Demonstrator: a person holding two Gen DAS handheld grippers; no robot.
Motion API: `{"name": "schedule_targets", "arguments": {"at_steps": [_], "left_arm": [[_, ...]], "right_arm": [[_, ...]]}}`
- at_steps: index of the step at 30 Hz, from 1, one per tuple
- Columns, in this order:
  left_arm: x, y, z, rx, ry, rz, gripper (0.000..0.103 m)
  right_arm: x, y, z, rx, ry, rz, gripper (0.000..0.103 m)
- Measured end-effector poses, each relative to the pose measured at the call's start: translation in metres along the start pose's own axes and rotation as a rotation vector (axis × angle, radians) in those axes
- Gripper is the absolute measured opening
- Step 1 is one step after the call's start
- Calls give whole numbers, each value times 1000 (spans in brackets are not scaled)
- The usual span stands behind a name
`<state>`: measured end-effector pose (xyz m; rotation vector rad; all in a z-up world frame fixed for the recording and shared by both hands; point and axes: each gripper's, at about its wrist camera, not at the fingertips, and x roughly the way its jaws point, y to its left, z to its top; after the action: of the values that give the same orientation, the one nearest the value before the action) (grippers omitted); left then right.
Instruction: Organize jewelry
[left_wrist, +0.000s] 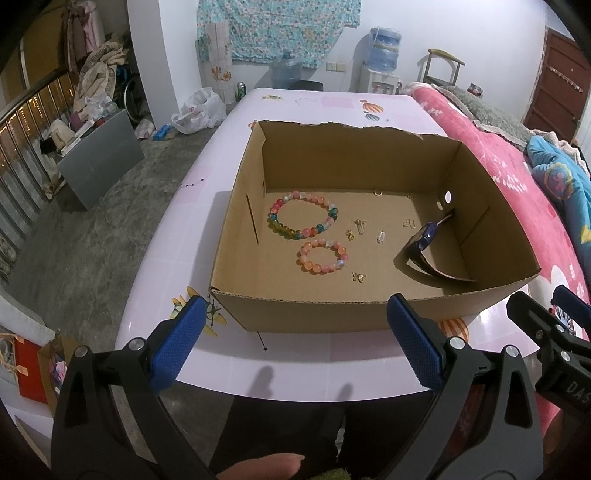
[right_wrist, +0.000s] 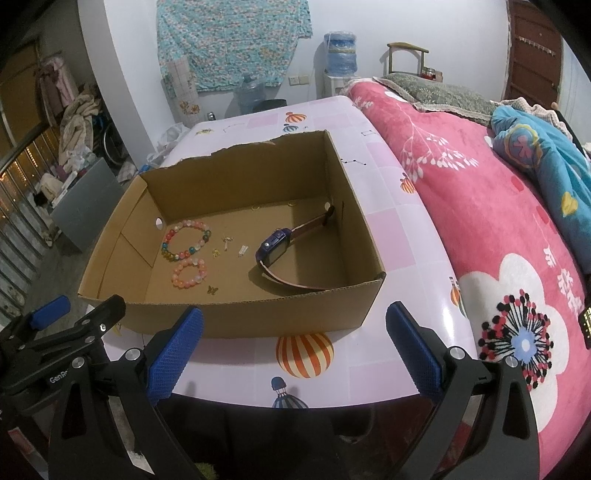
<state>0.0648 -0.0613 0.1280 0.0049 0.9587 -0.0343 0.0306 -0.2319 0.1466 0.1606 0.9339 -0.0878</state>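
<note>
An open cardboard box (left_wrist: 332, 308) (right_wrist: 236, 321) stands on the pink table. Inside lie a large multicoloured bead bracelet (left_wrist: 303, 215) (right_wrist: 185, 239), a smaller pink bead bracelet (left_wrist: 323, 256) (right_wrist: 189, 273), several small gold charms (left_wrist: 359, 226) (right_wrist: 227, 240) and a blue watch with a brown strap (left_wrist: 424, 238) (right_wrist: 275, 247). My left gripper (left_wrist: 295, 343) hovers open before the box's near wall, holding nothing. My right gripper (right_wrist: 293, 345) is open too, at the near right corner of the box, and shows at the right edge of the left wrist view (left_wrist: 554, 321).
The pink table (left_wrist: 236, 362) (right_wrist: 369, 369) carries balloon prints and ends just in front of the grippers. A bed with a pink blanket (right_wrist: 480, 229) runs along the right. On the floor to the left are a grey panel (left_wrist: 99, 158) and bags.
</note>
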Motion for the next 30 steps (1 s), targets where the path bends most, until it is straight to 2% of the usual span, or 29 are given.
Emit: {"name": "schedule_targets", "arguments": {"at_steps": [30], "left_arm": [[2, 4, 0, -12, 1, -3, 95]], "right_arm": [[-4, 1, -1, 4, -7, 11, 96]]}}
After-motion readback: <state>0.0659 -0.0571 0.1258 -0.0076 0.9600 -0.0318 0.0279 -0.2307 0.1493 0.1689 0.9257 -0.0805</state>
